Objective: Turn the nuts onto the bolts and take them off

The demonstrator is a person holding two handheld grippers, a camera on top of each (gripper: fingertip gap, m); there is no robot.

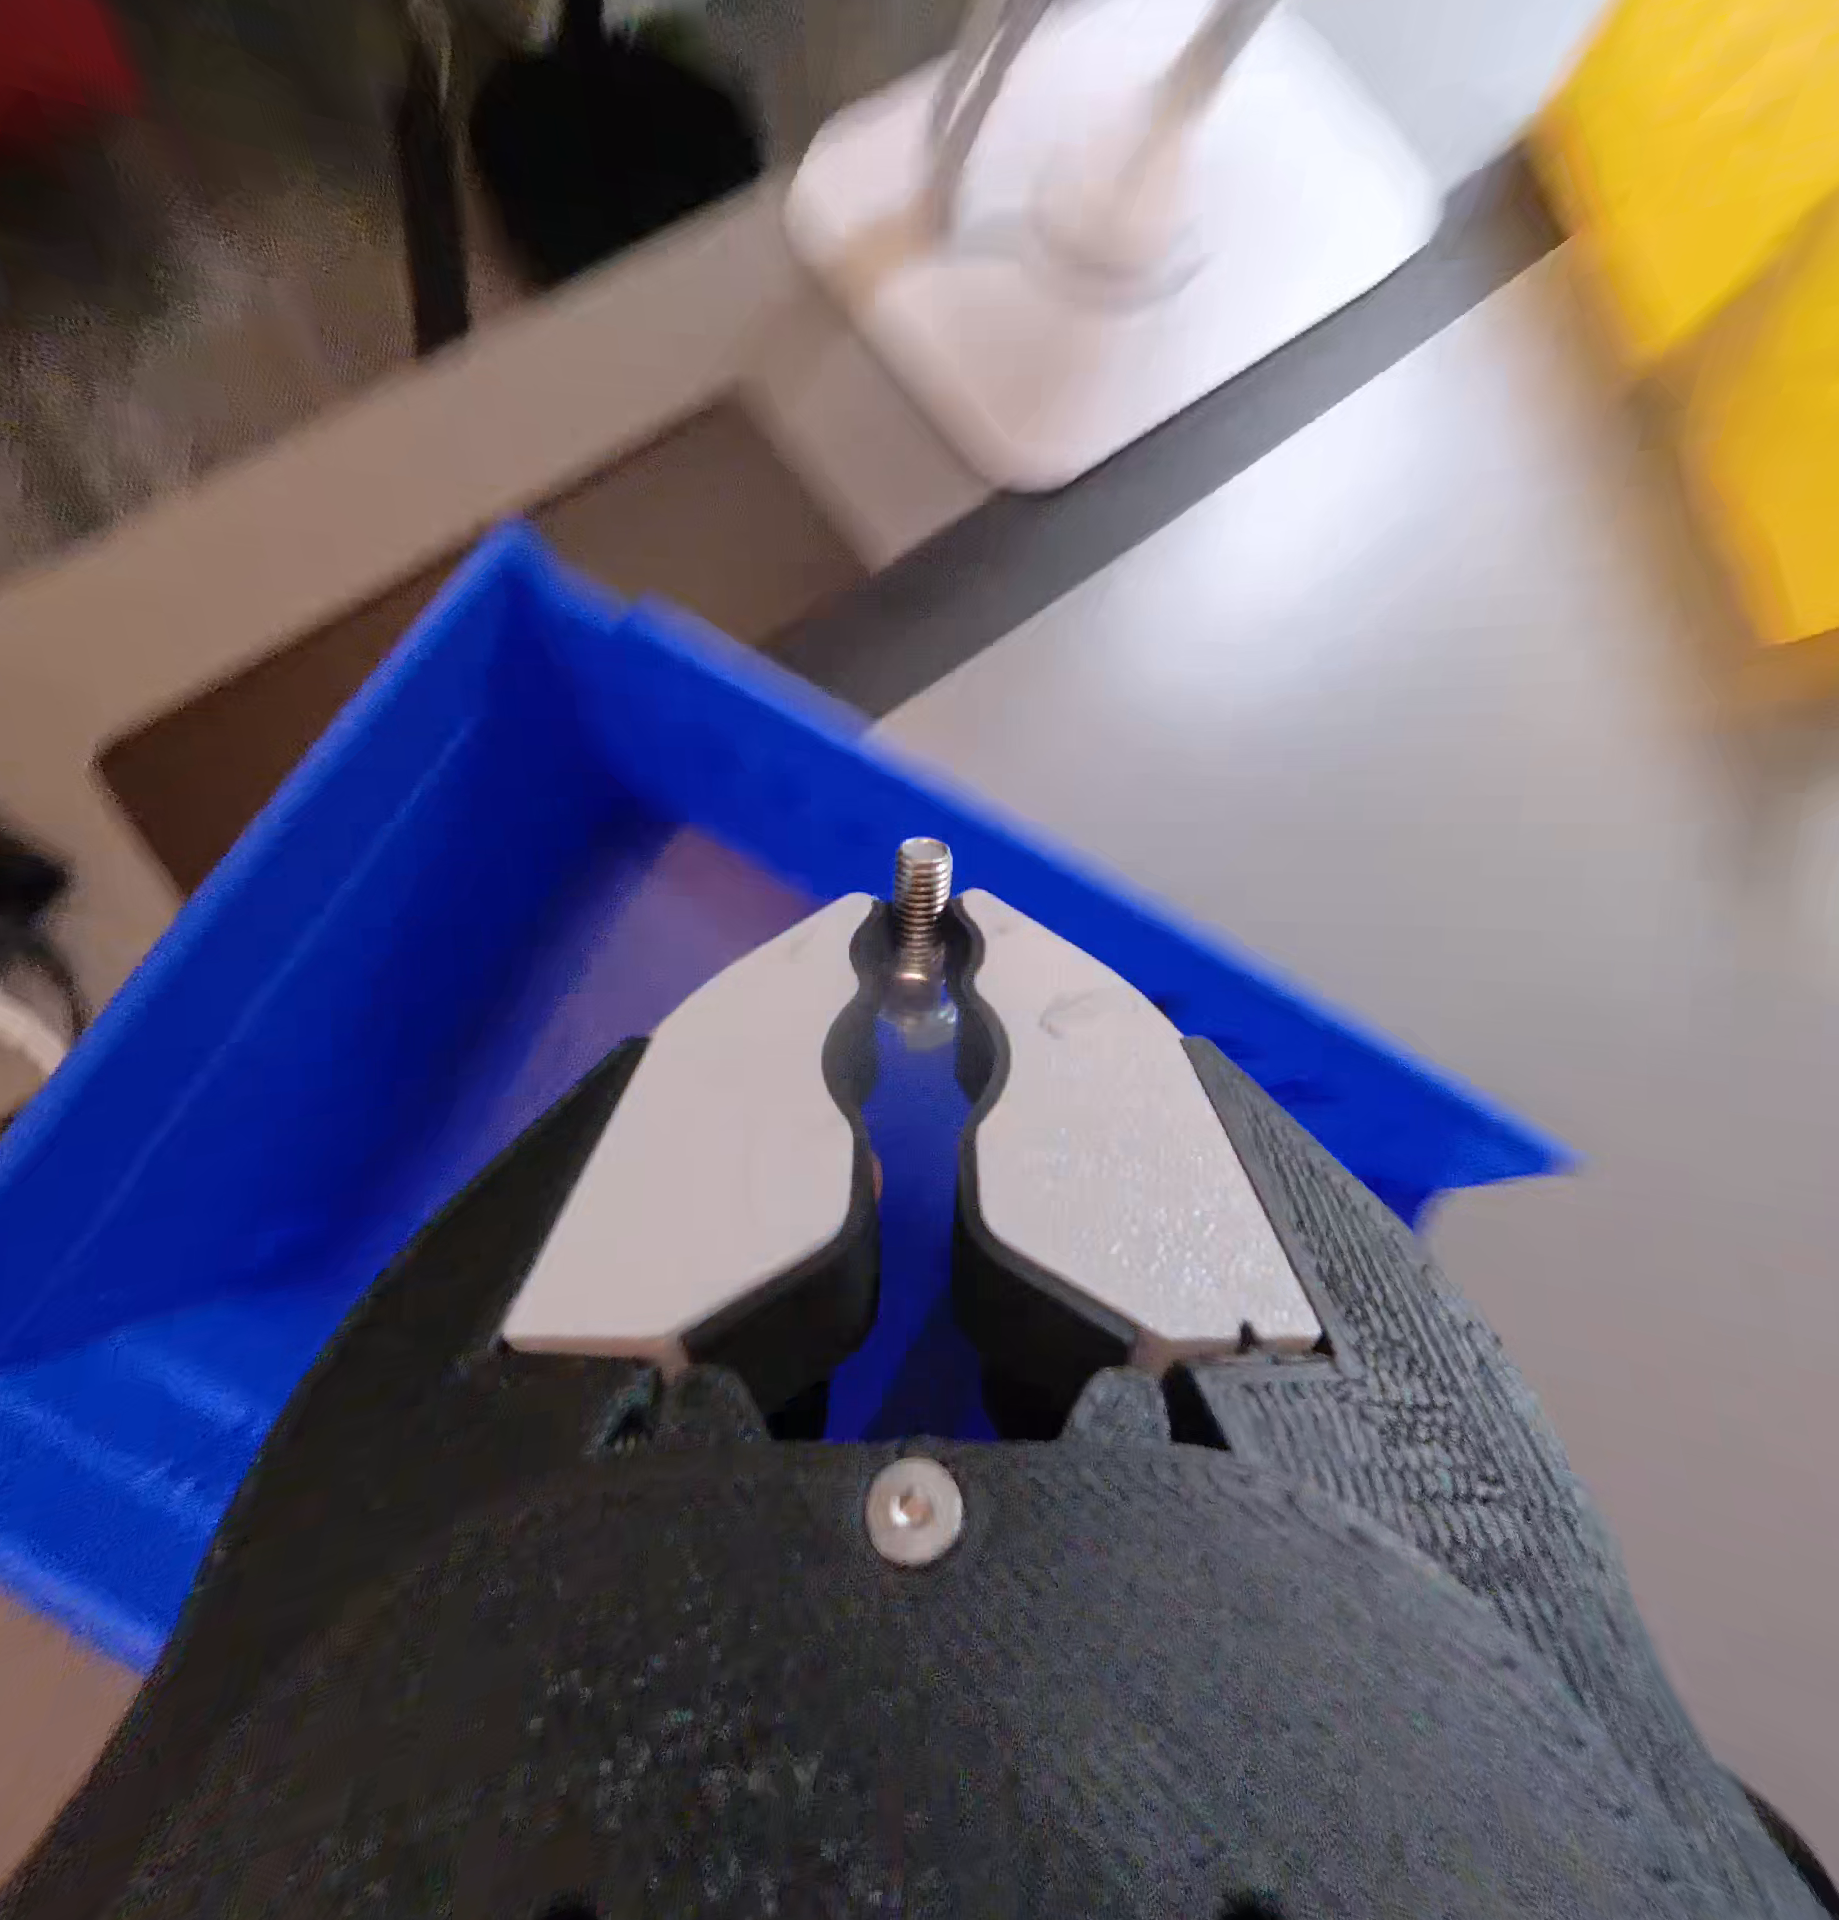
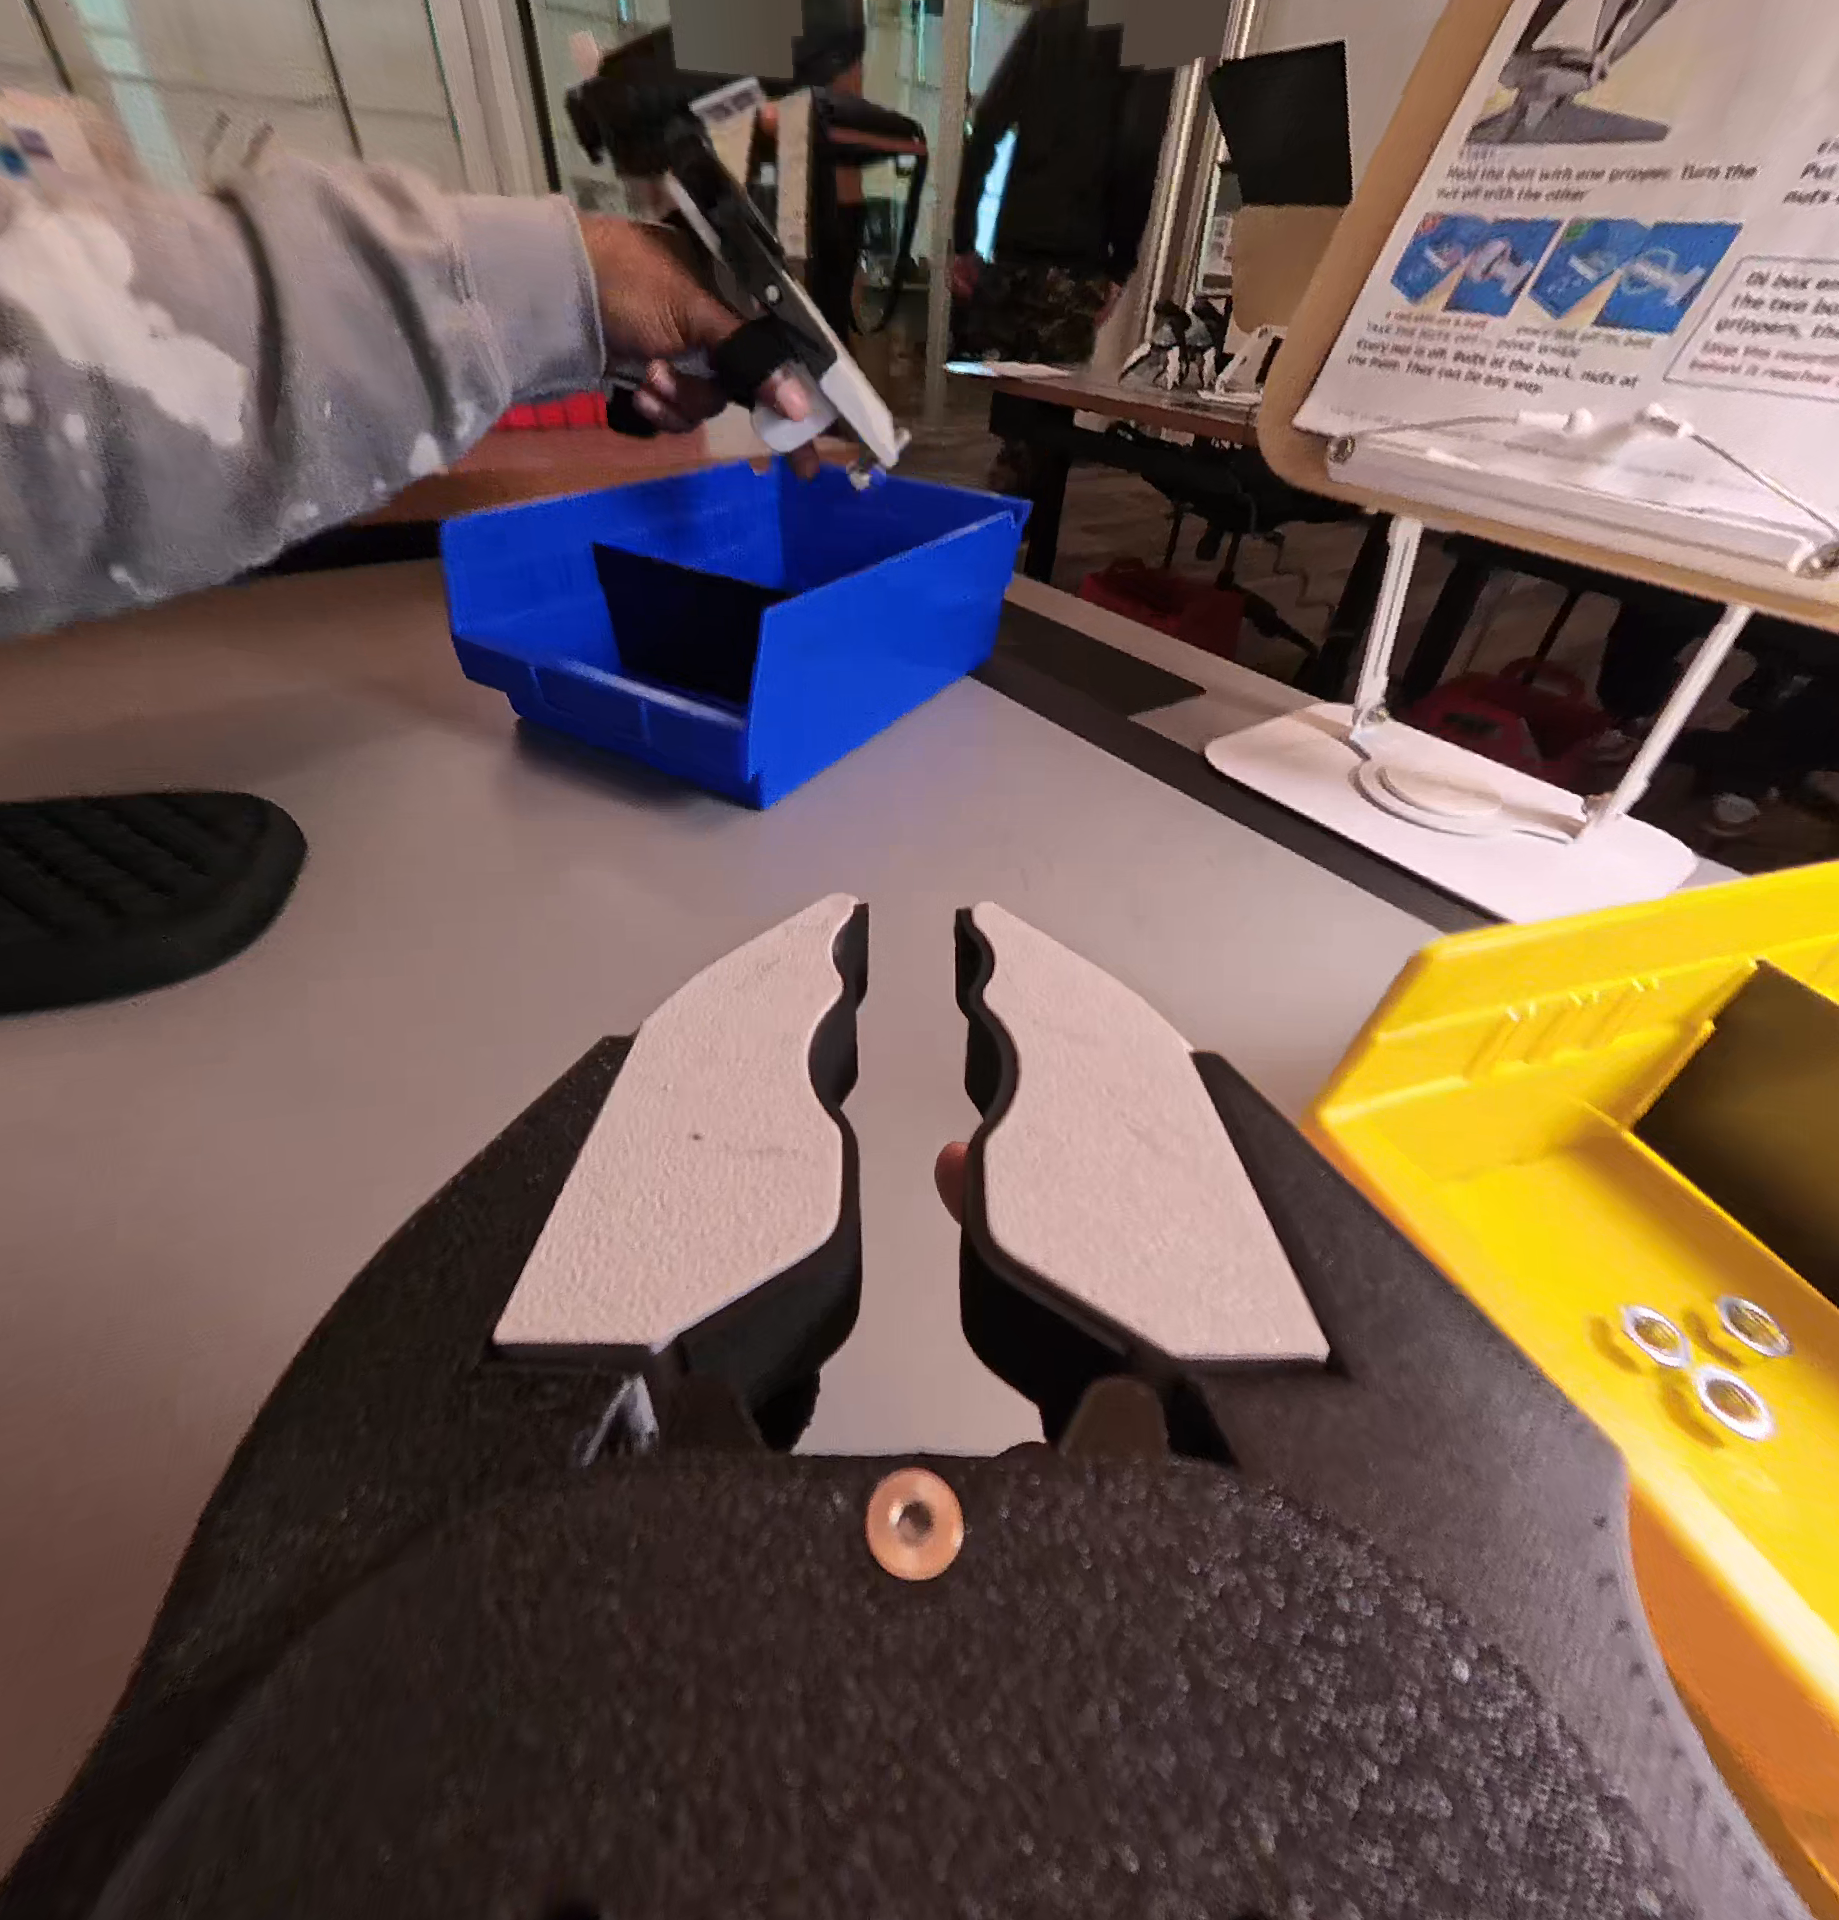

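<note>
My left gripper is shut on a small silver bolt, whose threaded end sticks out past the fingertips, with no nut on it. It hovers over the blue bin. In the right wrist view the left gripper hangs above the far rim of the blue bin. My right gripper is open and empty, low over the grey table. Three silver nuts lie in the yellow bin to its right.
A black textured pad lies on the table at the left. A white stand holding an instruction sheet on a board stands at the back right; its base shows in the left wrist view. People stand beyond the table. The grippers' ends are close to 40 centimetres from one another.
</note>
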